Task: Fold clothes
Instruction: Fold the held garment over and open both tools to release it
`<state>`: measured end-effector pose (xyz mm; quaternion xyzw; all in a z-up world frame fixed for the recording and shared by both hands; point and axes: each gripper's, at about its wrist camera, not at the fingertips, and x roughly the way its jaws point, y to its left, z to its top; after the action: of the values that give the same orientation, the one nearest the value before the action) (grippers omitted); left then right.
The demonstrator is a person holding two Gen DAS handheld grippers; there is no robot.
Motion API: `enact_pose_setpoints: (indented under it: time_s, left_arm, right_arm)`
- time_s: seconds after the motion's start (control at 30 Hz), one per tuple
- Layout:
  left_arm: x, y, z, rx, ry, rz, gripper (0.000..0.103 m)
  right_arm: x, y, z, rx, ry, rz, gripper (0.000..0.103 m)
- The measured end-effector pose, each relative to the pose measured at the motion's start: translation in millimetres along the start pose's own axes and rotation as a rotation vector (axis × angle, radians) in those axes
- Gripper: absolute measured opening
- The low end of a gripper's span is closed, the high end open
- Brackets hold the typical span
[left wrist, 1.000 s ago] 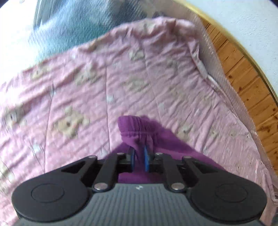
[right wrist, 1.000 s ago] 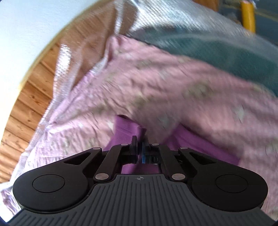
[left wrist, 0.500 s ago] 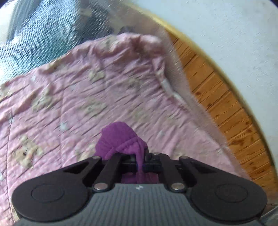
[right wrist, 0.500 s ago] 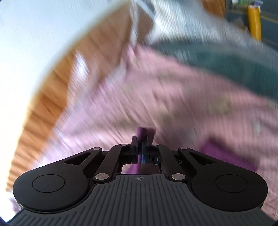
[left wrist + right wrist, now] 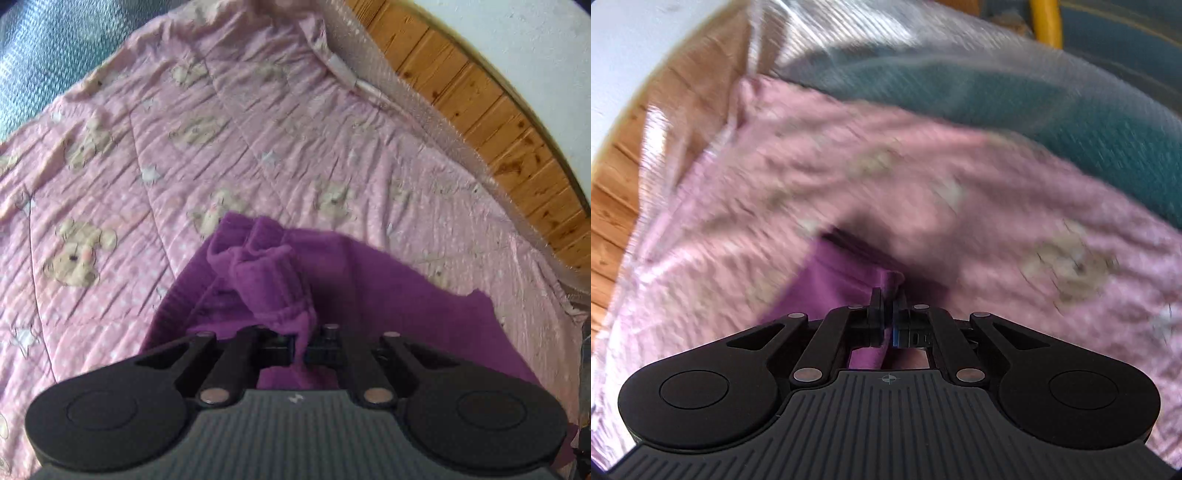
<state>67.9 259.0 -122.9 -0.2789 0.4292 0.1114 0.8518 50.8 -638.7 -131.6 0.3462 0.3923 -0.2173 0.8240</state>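
Note:
A purple fleece garment (image 5: 369, 280) lies over a pink quilt with teddy-bear prints (image 5: 229, 140). My left gripper (image 5: 301, 343) is shut on a bunched, elastic-hemmed fold of the garment, which humps up over the jaws and spreads out to the right. In the blurred right wrist view, my right gripper (image 5: 888, 314) is shut on another edge of the purple garment (image 5: 846, 273), which hangs down to the left of the jaws above the quilt (image 5: 849, 177).
The quilt lies on clear bubble wrap (image 5: 417, 107) over a wooden floor (image 5: 480, 92) beside a white wall (image 5: 524, 33). A teal mat (image 5: 997, 96) lies beyond the quilt. A yellow post (image 5: 1045, 18) stands at the far right.
Both grippers have kept their hold on the garment while moving. In the left view more purple cloth now spreads out to the right. The right view swung and is blurred.

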Motion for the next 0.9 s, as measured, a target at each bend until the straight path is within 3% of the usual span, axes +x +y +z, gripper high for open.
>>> enact_pose_setpoints:
  time_s: [0.07,0.13,0.3,0.4,0.5,0.53,0.57,0.63,0.67,0.7,0.73,0.8,0.9]
  left_arm:
    - [-19.8,1.9,7.4,-0.010,-0.045,-0.032,0.004]
    - [-25.2,6.3,0.4,0.000,-0.031,-0.020,0.004]
    - [9.6,29.2,-45.0,-0.005,0.116,0.110,0.005]
    - [11.9,31.8,-51.3,-0.029,0.109,0.122,0.007]
    - [-0.2,38.2,-50.4,-0.051,0.085,0.114,0.025]
    - [-5.6,42.8,-50.4,-0.057,0.078,0.116,0.035]
    - [-11.7,47.7,-51.2,-0.066,0.072,0.114,0.035]
    - [-27.3,56.3,-49.6,-0.088,0.052,0.096,0.039]
    - [-35.4,60.5,-48.5,-0.099,0.040,0.087,0.049]
    - [-43.9,62.2,-44.4,-0.106,0.017,0.095,0.052]
    - [-52.4,61.2,-38.0,-0.111,-0.020,0.117,0.051]
    - [-62.0,61.8,-23.7,-0.130,-0.072,0.110,0.056]
    - [-45.6,49.1,-3.5,-0.085,-0.058,0.078,0.057]
  right_arm:
    - [-16.9,4.7,10.3,-0.007,-0.054,0.034,0.001]
    - [-23.7,5.6,15.6,-0.017,-0.075,0.040,0.001]
    - [17.9,-5.6,-4.3,-0.067,0.040,-0.101,0.001]
    - [26.9,-5.0,-13.1,-0.102,0.062,-0.145,0.001]
    - [22.0,7.3,-12.2,-0.192,0.053,-0.196,0.004]
    - [21.2,11.1,-10.6,-0.225,0.051,-0.229,0.010]
    - [18.5,16.8,-9.4,-0.255,0.037,-0.276,0.018]
    - [3.8,33.8,-8.4,-0.308,-0.037,-0.411,0.050]
    - [-8.9,45.1,-11.0,-0.341,-0.096,-0.462,0.053]
    - [-21.1,62.2,-16.0,-0.371,-0.156,-0.477,0.053]
    - [-31.2,81.3,-23.0,-0.400,-0.195,-0.455,0.053]
    - [-44.4,126.0,-43.7,-0.453,-0.205,-0.299,0.053]
    - [-38.5,208.5,-100.8,-0.617,-0.094,-0.015,0.051]
